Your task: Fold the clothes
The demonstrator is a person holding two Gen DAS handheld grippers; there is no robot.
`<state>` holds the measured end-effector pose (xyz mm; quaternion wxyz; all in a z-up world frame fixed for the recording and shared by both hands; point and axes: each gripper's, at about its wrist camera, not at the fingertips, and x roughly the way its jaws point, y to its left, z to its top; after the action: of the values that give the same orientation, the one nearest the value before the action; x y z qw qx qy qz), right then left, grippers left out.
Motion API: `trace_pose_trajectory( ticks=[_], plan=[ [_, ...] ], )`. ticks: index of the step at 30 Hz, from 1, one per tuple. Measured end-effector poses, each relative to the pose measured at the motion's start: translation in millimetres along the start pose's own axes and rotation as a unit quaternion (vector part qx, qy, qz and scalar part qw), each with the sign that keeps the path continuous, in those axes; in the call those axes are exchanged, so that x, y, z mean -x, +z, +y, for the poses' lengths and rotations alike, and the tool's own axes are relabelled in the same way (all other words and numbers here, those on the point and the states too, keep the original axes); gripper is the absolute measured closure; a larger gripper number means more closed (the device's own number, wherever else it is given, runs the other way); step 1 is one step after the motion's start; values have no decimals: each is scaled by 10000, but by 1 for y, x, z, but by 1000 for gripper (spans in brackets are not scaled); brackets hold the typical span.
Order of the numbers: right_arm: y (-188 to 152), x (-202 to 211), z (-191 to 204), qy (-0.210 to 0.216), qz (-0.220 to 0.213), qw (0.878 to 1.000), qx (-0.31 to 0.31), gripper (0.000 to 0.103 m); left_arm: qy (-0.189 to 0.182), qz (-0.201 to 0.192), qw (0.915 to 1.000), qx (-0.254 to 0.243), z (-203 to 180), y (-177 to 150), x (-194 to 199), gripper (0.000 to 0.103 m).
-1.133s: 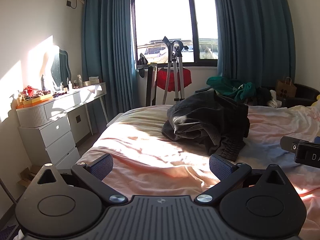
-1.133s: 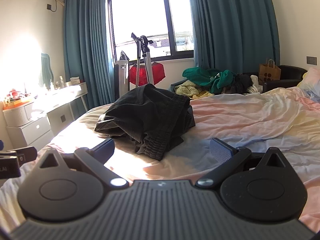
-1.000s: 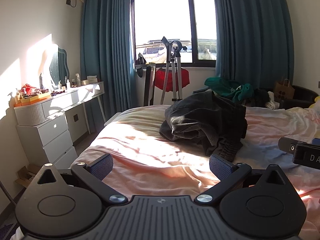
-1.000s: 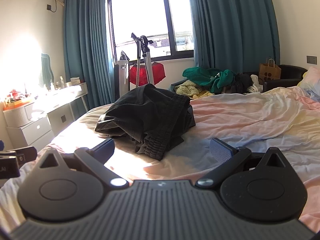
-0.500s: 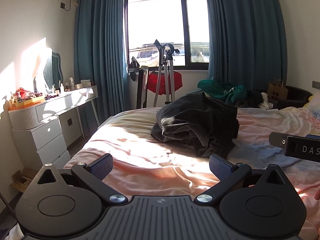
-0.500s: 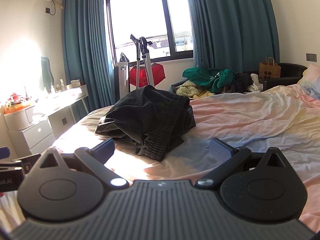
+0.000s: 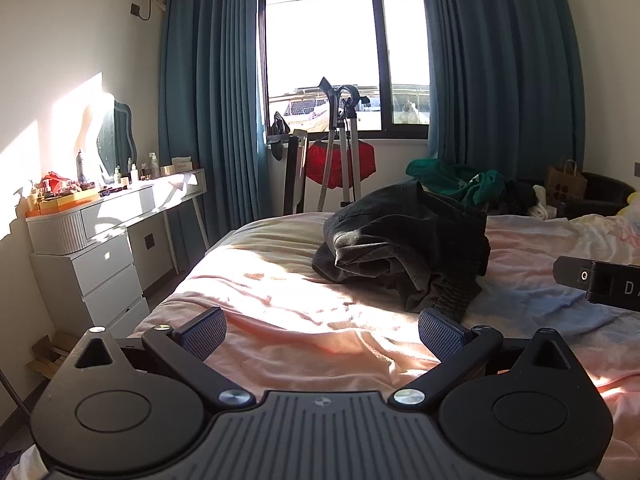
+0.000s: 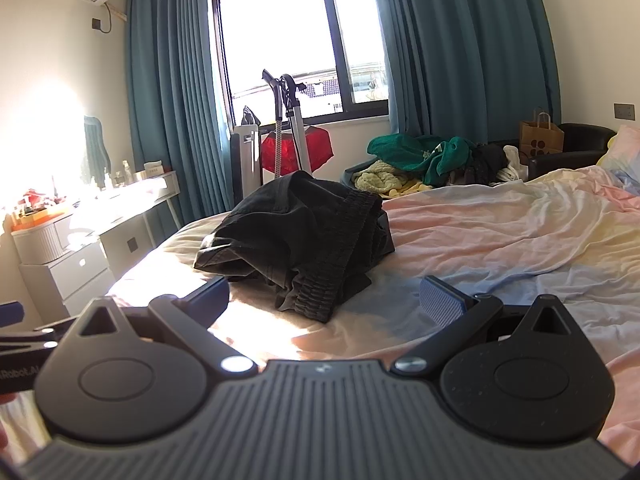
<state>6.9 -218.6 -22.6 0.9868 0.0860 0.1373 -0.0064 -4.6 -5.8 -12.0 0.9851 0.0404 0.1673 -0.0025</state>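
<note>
Left wrist view: my left tool (image 7: 322, 330) stands spread wide, holding nothing. One dark garment (image 7: 404, 256) lies crumpled on the bed (image 7: 280, 304), far of the tool. At right, the right tool (image 7: 600, 284) shows letters "DA".

Right wrist view: it (image 8: 326, 304) is likewise agape and empty, one garment just beyond. Left edge reads "Robot.AI". One paper bag (image 8: 540, 136) stands far right.

White letters "DA" show on the right gripper (image 7: 600, 286); "Robot.AI" shows on the left gripper (image 8: 20, 372).
</note>
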Motion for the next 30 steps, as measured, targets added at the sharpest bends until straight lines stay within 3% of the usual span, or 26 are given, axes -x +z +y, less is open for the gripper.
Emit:
trace_pose_trajectory(
  ticks=[7, 12, 19, 23, 26, 30],
  plan=[
    [1, 0, 0, -13, 4, 10000, -47, 0, 63, 17, 9999, 110, -1, -4, -5, 0],
    [2, -1, -3, -97, 73, 9998, -158, 0, 5, 245, 9994, 226, -2, -11, -21, 0],
    [3, -9, -31, -415, 419, 9944, -874, 0, -48, 365, 9971, -666, -41, -19, -69, 0],
    [-1, -18, -50, -528, 739, 9867, -1347, 0, 150, 308, 9927, -1157, -69, -10, -116, 3],
    [-2, -19, -64, -544, 692, 9821, -1666, 0, 74, 311, 9895, -1409, -96, 2, -157, 4],
    [-4, -30, -82, -783, 632, 9783, -1813, 0, 28, 20, 9824, -1867, -146, 22, -200, 5]
  ],
)
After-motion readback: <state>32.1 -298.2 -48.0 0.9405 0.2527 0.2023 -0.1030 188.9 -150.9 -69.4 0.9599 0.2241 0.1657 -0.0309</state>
